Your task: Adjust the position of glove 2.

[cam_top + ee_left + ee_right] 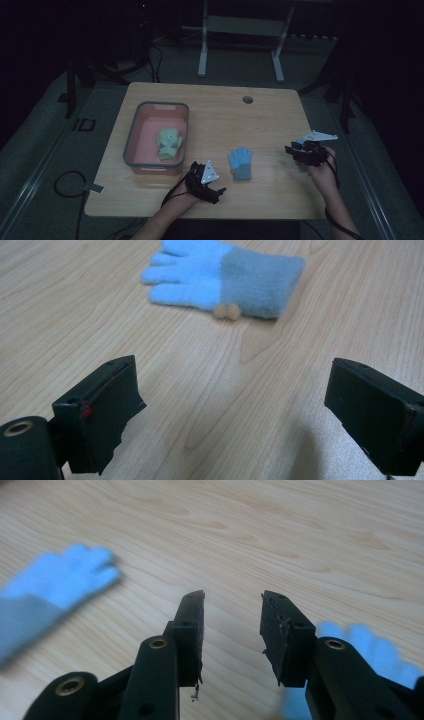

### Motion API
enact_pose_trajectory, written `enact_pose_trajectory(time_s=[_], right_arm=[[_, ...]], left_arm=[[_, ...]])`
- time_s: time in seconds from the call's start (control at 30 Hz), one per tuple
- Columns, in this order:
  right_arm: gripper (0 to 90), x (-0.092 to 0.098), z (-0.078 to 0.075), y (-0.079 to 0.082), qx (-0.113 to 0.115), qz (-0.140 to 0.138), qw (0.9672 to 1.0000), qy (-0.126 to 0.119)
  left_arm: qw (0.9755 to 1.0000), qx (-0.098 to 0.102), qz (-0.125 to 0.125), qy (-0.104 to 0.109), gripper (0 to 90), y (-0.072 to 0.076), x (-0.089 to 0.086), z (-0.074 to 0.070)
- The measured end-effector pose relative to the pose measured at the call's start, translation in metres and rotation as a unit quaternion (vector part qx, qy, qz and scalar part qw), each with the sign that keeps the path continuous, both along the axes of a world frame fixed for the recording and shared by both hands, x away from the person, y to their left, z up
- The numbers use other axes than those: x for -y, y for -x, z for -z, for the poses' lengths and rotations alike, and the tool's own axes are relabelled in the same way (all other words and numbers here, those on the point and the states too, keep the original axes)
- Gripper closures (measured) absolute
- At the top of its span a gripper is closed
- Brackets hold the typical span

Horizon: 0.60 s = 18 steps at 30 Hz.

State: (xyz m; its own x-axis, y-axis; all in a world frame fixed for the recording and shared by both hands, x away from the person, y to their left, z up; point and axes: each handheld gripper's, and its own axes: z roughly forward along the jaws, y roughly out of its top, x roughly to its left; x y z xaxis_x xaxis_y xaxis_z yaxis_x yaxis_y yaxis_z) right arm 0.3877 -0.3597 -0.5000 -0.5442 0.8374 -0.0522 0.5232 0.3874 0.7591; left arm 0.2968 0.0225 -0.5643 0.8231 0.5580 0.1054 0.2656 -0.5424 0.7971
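A light blue glove [240,162] with a grey cuff lies flat on the wooden table [225,120], right of centre front. In the left gripper view the glove [220,277] shows a small tan bow at the cuff. My left gripper [219,195] sits just left of and nearer than the glove, jaws wide open [232,405] over bare wood. At the table's right, my right gripper [290,151] faces the glove [55,587] and is open [232,605] with nothing between its jaws. A second blue fuzzy piece [372,650] peeks from behind its right jaw.
A pink bin with a grey rim [131,140] stands at the table's left, holding a green glove [169,142]. There is a round cable hole [247,99] near the far edge. Beyond the table stands a white frame [202,50]. A cable [70,182] loops on the floor at left.
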Motion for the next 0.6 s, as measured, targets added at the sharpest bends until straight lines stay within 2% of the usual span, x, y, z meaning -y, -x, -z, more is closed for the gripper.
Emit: enact_pose_trajectory(time_s=[0.1, 0.17, 0.27, 0.37, 0.6], right_arm=[[61.8, 0.011, 0.000, -0.004, 0.002, 0.003, 1.0000, 0.006], [63.0, 0.028, -0.001, -0.009, 0.000, 0.015, 0.9999, 0.008], [63.3, 0.041, 0.006, -0.014, -0.013, 0.019, 0.9992, 0.033], [63.4, 0.049, 0.014, -0.016, -0.026, 0.023, 0.9985, 0.043], [59.9, 0.069, 0.032, -0.020, -0.057, 0.044, 0.9968, 0.035]], left_arm=[[1.0000, 0.000, 0.000, 0.000, 7.9, 0.000, 0.000, 0.000], [1.0000, 0.000, -0.001, -0.001, 7.9, 0.000, 0.000, 0.000], [1.0000, 0.002, -0.002, -0.002, 7.9, 0.000, 0.000, 0.000], [1.0000, 0.002, -0.001, -0.002, 7.9, 0.000, 0.000, 0.000], [1.0000, 0.005, -0.004, 0.000, 7.9, 0.000, 0.000, 0.000]])
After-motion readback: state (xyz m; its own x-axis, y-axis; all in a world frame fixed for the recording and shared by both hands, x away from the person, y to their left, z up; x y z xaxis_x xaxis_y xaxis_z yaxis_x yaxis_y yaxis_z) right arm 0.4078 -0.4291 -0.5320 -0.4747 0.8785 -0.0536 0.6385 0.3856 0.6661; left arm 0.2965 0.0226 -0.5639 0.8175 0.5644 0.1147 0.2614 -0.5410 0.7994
